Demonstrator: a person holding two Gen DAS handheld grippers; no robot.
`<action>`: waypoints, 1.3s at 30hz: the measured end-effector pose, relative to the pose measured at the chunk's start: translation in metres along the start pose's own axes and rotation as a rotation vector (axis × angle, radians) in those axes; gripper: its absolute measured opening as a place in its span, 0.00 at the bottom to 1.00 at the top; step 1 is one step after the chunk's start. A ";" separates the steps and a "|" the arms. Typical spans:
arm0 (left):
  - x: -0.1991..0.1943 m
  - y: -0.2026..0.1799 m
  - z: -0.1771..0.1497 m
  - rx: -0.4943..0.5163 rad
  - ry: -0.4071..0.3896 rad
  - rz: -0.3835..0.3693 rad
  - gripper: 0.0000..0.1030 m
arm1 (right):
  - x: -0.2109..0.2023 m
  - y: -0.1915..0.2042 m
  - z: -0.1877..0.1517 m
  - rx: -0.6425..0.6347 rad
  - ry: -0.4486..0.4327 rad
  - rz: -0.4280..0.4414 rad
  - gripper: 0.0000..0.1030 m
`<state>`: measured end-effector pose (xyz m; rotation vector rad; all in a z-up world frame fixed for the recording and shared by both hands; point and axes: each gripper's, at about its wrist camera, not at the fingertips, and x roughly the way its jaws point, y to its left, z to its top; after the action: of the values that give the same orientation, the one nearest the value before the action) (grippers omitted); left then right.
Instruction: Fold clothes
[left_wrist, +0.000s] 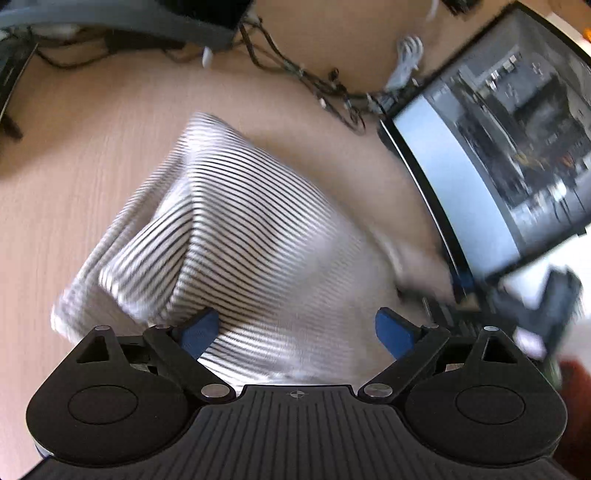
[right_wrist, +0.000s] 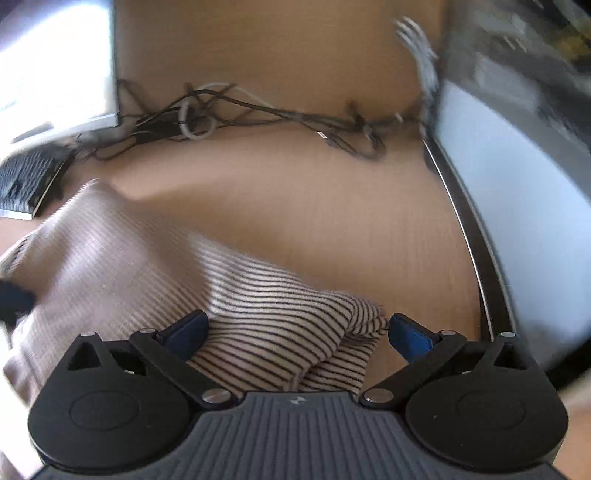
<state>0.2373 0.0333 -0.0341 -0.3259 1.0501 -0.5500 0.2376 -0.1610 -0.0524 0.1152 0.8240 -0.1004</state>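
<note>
Two hand-held grippers hang over a striped shirt (left_wrist: 236, 236) on a light wood surface (left_wrist: 81, 155). The shirt is white with thin dark stripes. It lies bunched up in a soft heap, with folds going different ways.

The left hand-held gripper (left_wrist: 297, 332) has its blue fingers (left_wrist: 201, 332) spread wide. The shirt fills the gap between them and is lumped up close to the camera. One blue finger is partly tucked behind a fold of cloth. It grips nothing.

The right hand-held gripper (right_wrist: 295, 334) is spread wide too. A crumpled end of the shirt (right_wrist: 280, 325) lies between its blue fingers (right_wrist: 410, 339). The cloth tip sits just beside the right-side finger. I cannot tell if they touch.

A screen (left_wrist: 491, 155) stands at the right side of the surface. A tangle of dark cables (right_wrist: 258, 118) runs along the back, near the wall. A dark keyboard (right_wrist: 29, 181) sits at the far left in the right view. Both views are blurry.
</note>
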 end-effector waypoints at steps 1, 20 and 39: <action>0.005 0.001 0.007 0.000 -0.018 0.008 0.92 | -0.004 0.001 -0.004 0.021 0.018 0.007 1.00; -0.015 -0.022 0.008 0.055 -0.071 -0.112 0.76 | -0.066 0.041 -0.010 -0.158 -0.150 0.096 1.00; 0.018 -0.012 0.005 0.102 0.024 -0.145 0.72 | -0.019 0.024 -0.040 0.036 -0.009 0.099 1.00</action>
<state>0.2452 0.0127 -0.0387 -0.3075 1.0233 -0.7362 0.1989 -0.1310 -0.0643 0.1891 0.8063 -0.0228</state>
